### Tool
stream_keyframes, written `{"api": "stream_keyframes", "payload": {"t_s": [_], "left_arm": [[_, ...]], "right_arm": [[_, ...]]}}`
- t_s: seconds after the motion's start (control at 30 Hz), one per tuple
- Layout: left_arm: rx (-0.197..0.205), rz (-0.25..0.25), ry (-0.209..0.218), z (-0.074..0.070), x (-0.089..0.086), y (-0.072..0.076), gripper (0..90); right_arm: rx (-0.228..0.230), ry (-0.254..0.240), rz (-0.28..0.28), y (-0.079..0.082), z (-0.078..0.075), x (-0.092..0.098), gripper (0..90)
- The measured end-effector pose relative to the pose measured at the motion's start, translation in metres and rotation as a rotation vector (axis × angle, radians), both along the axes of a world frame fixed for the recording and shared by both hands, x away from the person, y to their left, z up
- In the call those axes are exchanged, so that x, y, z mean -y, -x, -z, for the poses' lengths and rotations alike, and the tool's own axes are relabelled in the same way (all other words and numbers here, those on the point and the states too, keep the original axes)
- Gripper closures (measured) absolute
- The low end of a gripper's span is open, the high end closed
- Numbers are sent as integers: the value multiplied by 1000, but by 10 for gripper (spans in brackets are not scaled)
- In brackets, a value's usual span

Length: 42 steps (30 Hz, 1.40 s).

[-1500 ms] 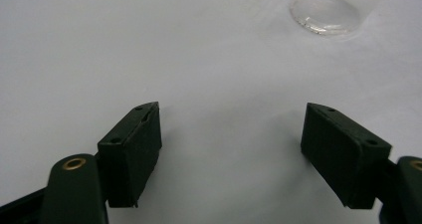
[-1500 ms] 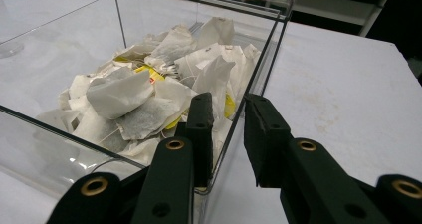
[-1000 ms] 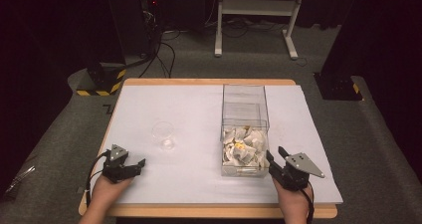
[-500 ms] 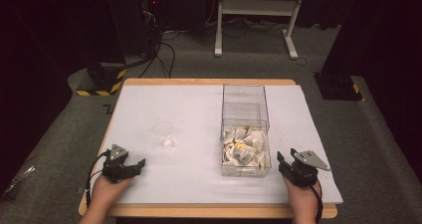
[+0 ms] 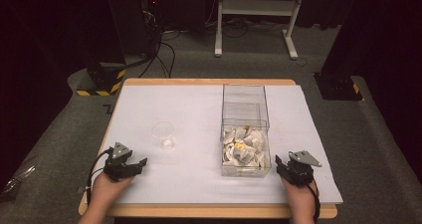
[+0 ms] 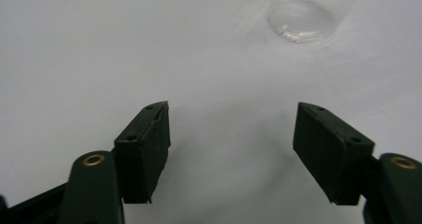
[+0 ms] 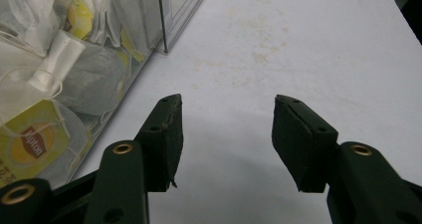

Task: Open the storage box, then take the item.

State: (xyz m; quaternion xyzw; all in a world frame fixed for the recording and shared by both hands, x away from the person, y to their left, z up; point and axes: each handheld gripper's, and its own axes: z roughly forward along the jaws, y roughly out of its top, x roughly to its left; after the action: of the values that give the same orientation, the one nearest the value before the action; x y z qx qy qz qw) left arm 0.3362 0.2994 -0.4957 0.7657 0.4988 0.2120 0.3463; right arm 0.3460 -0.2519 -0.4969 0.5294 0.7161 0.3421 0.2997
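Jaws of both grippers are held wide apart with nothing between them. The left gripper [image 5: 130,165] is rested on the white table cover [image 5: 189,109] at about seven o'clock of the table, gripped by the left hand [image 5: 107,186]; in the left gripper view [image 6: 231,134] only bare white surface is seen between its black pads. The right gripper [image 5: 287,167] is set at about five o'clock, held by the right hand [image 5: 298,194], and its jaws are seen in the right gripper view [image 7: 226,134] over faintly stained white cover.

A clear plastic cup [image 5: 163,134] is seen standing upright at about one o'clock from the left gripper, near it but apart; its rim is caught at the top of the left gripper view [image 6: 301,20]. A tall clear plastic box [image 5: 244,107] is placed right of centre, and its near half is filled with tea bags [image 5: 244,147]. The box's wall is found at ten o'clock in the right gripper view [image 7: 164,20], just beside the jaws, with a yellow Lipton tag [image 7: 32,142] visible through it.

Beyond the table, a white stand [image 5: 259,7] and black cables [image 5: 164,50] are seen on grey carpet.
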Motion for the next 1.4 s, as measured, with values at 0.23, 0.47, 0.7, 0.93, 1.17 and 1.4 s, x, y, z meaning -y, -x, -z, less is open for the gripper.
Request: {"api": "stream_keyframes", "payload": {"t_s": [0.23, 0.47, 0.7, 0.93, 1.17, 1.4], "left_arm": [[20, 44, 81, -15, 5, 3, 366], [47, 74, 75, -26, 17, 9, 382], [56, 103, 162, -40, 24, 13, 386], [85, 135, 132, -48, 43, 19, 378], [114, 148, 123, -49, 56, 21, 380], [100, 164, 155, -43, 63, 15, 397]], "right_arm": [[-9, 15, -18, -2, 2, -2, 459], [-23, 0, -31, -3, 3, -1, 449], [-36, -20, -34, -4, 3, 1, 443], [-40, -28, -30, -5, 3, 3, 436], [-56, -8, -33, -5, 4, 0, 426], [-84, 40, -49, -9, 6, -5, 411]]}}
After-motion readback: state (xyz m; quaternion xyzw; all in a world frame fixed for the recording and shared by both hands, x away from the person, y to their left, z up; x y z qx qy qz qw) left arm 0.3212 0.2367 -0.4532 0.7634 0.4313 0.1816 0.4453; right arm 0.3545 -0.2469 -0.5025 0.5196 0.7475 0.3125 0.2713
